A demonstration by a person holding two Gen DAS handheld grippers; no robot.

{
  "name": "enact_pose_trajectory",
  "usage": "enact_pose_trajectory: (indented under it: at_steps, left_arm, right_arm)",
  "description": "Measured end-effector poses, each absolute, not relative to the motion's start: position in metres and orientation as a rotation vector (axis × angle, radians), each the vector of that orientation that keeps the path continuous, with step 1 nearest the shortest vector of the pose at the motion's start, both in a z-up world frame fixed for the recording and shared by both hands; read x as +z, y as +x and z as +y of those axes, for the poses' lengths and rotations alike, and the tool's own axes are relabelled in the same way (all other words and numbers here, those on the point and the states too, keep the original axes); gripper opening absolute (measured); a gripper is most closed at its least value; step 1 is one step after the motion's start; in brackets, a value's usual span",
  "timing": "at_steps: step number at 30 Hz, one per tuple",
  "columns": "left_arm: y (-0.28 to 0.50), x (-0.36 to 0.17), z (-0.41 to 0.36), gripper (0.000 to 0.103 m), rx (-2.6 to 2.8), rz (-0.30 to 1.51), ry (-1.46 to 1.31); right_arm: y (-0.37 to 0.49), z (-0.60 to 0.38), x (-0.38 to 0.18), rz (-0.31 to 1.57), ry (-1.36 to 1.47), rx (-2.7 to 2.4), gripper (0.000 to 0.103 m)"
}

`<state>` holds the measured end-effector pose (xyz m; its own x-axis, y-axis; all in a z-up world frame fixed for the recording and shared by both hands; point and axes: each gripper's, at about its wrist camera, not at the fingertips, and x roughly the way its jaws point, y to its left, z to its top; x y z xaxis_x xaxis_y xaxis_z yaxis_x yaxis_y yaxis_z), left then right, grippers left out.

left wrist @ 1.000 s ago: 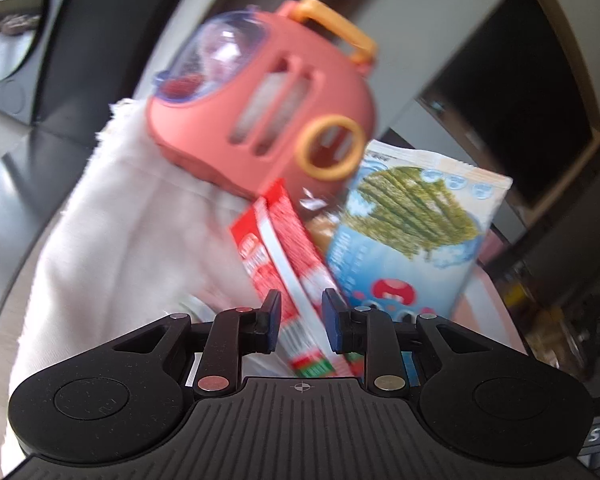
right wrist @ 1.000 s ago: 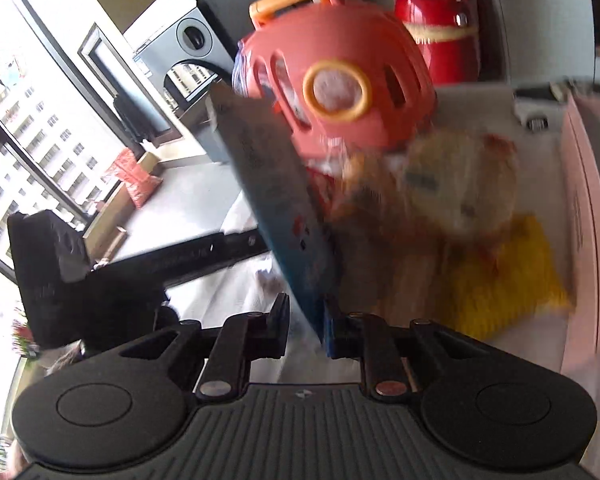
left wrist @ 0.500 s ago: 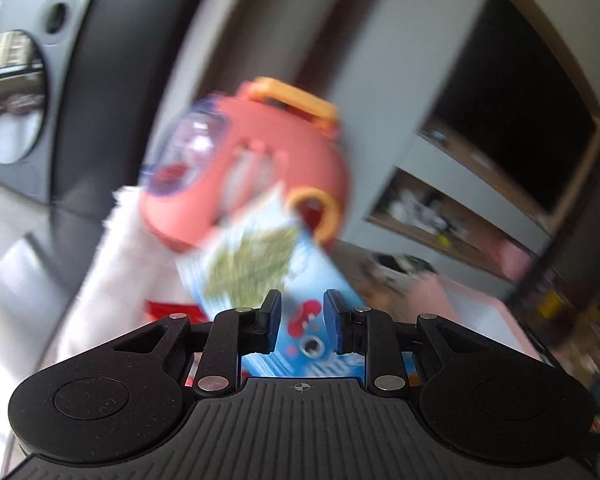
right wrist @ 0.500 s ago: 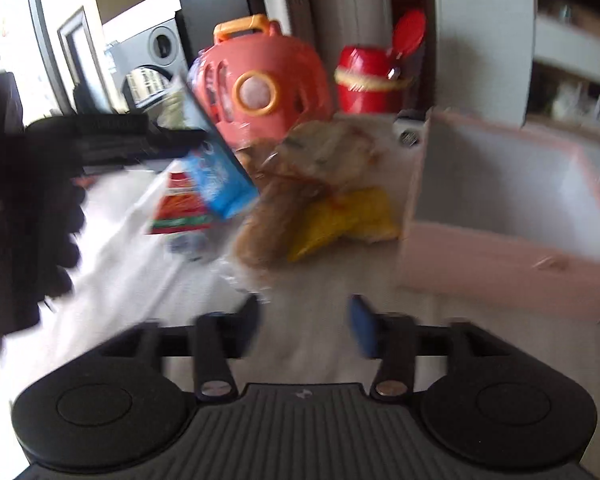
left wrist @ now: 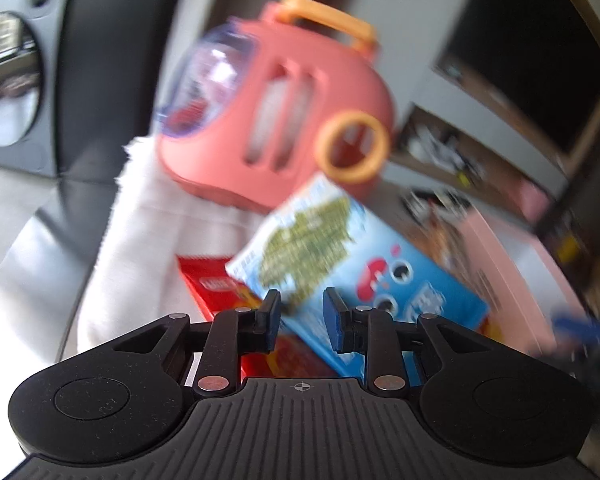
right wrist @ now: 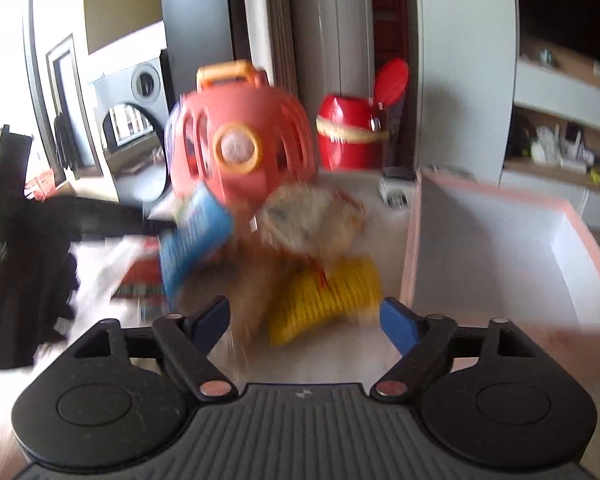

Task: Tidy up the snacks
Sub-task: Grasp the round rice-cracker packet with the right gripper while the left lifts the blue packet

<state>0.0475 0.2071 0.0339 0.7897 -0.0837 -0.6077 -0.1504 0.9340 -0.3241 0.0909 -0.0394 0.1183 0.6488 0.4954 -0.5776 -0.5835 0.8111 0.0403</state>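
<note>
A blue seaweed snack pack point(left wrist: 352, 264) lies tilted just beyond my left gripper point(left wrist: 300, 316), whose jaws stand narrowly apart with nothing clearly clamped; blur hides contact. Under it lies a red snack pack point(left wrist: 216, 288). In the right wrist view the blue pack point(right wrist: 196, 244) hangs in the air beside the pile: a brown bread bag point(right wrist: 312, 220) and a yellow snack bag point(right wrist: 328, 296). My right gripper point(right wrist: 304, 316) is wide open and empty, short of the pile. The pink box point(right wrist: 496, 248) stands open on the right.
A coral toy carrier with an orange handle point(right wrist: 240, 144) stands behind the snacks on a white cloth point(left wrist: 148, 240). A red bin point(right wrist: 352, 136) sits behind it. The left hand and its tool point(right wrist: 28, 248) fill the left edge. Shelves lie at far right.
My right gripper let go of the blue pack, opened wide and pulled back. The blue pack swung across in front of my left gripper and now lies tilted to its right.
</note>
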Motion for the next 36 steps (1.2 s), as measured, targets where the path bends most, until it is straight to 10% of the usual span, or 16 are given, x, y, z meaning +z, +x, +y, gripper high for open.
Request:
enact_pose_trajectory:
  at_steps: [13, 27, 36]
  left_arm:
    - [0.026, 0.041, 0.251, 0.028, 0.131, 0.586, -0.586]
    - [0.047, 0.039, 0.203, 0.026, -0.118, 0.605, -0.514]
    - [0.008, 0.041, 0.145, 0.027, -0.257, 0.712, -0.281]
  right_arm:
    - [0.231, 0.023, 0.106, 0.922, 0.040, 0.556, 0.083]
    - [0.107, -0.011, 0.114, 0.887, -0.178, 0.863, 0.052]
    - [0.055, -0.068, 0.111, 0.843, -0.279, 0.803, 0.054]
